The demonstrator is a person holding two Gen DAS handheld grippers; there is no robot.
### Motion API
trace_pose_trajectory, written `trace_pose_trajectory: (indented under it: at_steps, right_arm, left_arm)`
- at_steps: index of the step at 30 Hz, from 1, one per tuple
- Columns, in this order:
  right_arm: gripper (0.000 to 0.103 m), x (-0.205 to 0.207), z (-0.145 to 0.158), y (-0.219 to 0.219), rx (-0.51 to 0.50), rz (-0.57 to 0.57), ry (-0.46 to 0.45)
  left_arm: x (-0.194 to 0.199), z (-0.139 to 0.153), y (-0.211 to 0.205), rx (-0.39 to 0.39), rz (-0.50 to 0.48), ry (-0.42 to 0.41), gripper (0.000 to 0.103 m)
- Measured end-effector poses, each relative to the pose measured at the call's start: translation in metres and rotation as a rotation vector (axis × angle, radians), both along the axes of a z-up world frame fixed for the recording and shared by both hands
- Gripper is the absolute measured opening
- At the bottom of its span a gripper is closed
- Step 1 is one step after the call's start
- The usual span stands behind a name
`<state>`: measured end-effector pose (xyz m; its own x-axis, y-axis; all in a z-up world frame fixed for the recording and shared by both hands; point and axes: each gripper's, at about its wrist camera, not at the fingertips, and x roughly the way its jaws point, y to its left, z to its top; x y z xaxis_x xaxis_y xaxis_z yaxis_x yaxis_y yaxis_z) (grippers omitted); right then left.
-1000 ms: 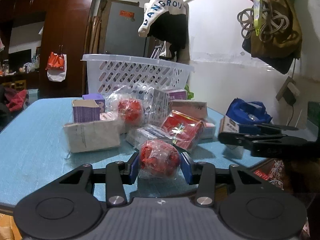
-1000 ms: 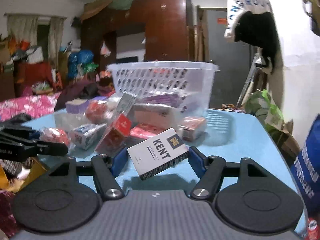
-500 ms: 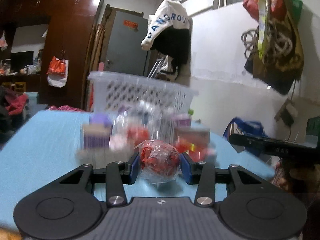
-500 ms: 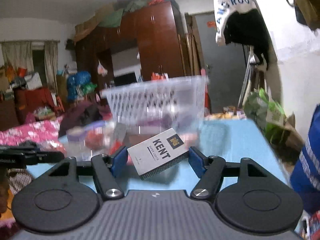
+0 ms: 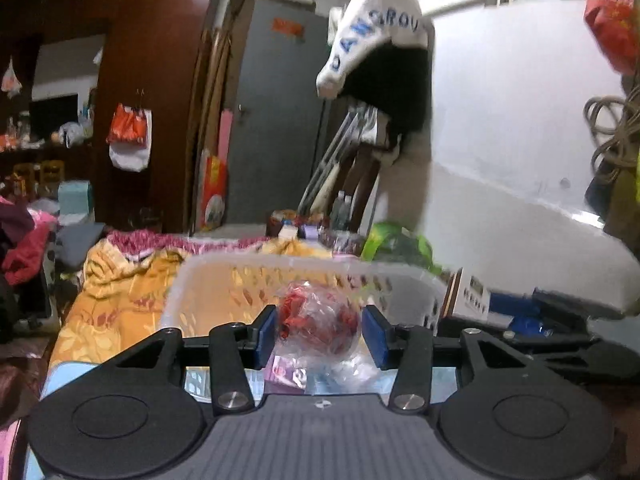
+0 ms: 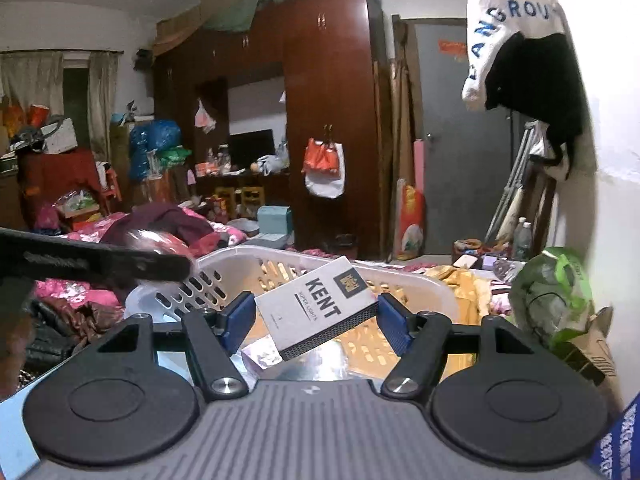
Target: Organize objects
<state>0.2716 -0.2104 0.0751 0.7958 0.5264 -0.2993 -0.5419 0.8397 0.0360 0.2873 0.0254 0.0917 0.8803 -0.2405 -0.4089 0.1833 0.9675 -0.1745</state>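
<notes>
Between the blue pads of the left gripper (image 5: 319,334) sits a red ball wrapped in clear plastic (image 5: 318,318). The jaws are opening: a thin gap shows at the right pad, while the left pad looks to be just at the wrap, so the ball is between them but no longer squeezed. The right gripper (image 6: 316,318) clamps a white KENT cigarette pack (image 6: 316,310) by two of its edges, the pack tilted with its printed face up and toward the camera.

A second ago both grippers were low over the blue table, in front of a heap of boxes and wrapped balls, with the white laundry basket (image 5: 224,280) standing behind the heap. Now both cameras look down past the rim into that basket, and the ball and the pack each hang over its open mouth. The heap has dropped out of sight. The left jaws, tight on the ball before, have begun to part; the right jaws have hardly changed.

Counted: two grippers, one ball, one cigarette pack, one basket. In the basket at least one purple printed packet (image 6: 262,354) lies on the bottom (other contents are too blurred to count). From the right view the left gripper's arm crosses as a dark bar at left, one white-and-black garment (image 6: 520,48) hangs on the wall.
</notes>
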Motion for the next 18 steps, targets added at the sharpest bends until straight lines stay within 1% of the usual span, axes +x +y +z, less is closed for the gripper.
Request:
trace_pose_trajectory:
  at_steps: [1,2,3,4,6,9,12,14,15,18]
  right_arm:
    - [0.075,0.002,-0.001,0.000,-0.004,-0.005,0.003]
    - [0.087,0.001,-0.002,-0.001,0.003,-0.015,-0.002]
    - [0.093,0.000,-0.003,-0.005,0.015,-0.022,-0.006]
    - [0.101,-0.004,-0.003,-0.008,0.029,-0.024,-0.007]
    - [0.102,-0.020,-0.005,-0.023,0.060,-0.014,-0.011]
    - [0.103,-0.056,-0.017,-0.045,0.095,-0.014,-0.017]
    - [0.103,-0.096,-0.049,-0.068,0.130,-0.026,-0.004]
    - [0.103,-0.120,-0.077,-0.078,0.136,-0.060,0.013]
    - [0.103,-0.128,-0.088,-0.081,0.154,-0.075,0.032]
    - [0.103,-0.143,-0.114,-0.081,0.212,-0.069,0.099]
  left_arm:
    - [0.003,-0.003,0.002,-0.009,0.018,0.005,0.059]
    - [0.002,-0.006,0.004,-0.011,0.024,0.010,0.076]
    - [0.001,-0.008,0.007,-0.013,0.030,0.009,0.087]
    - [-0.003,-0.010,0.009,-0.008,0.033,0.006,0.089]
    - [-0.019,-0.011,0.013,-0.008,0.038,0.000,0.089]
    - [-0.076,-0.019,0.019,-0.008,-0.019,-0.081,0.089]
    - [-0.129,-0.042,0.025,-0.001,-0.015,-0.133,0.089]
    - [-0.159,-0.064,0.031,-0.007,0.035,-0.145,0.089]
    - [-0.171,-0.076,0.034,-0.008,0.053,-0.140,0.089]
    - [-0.189,-0.101,0.042,-0.032,0.086,-0.105,0.089]
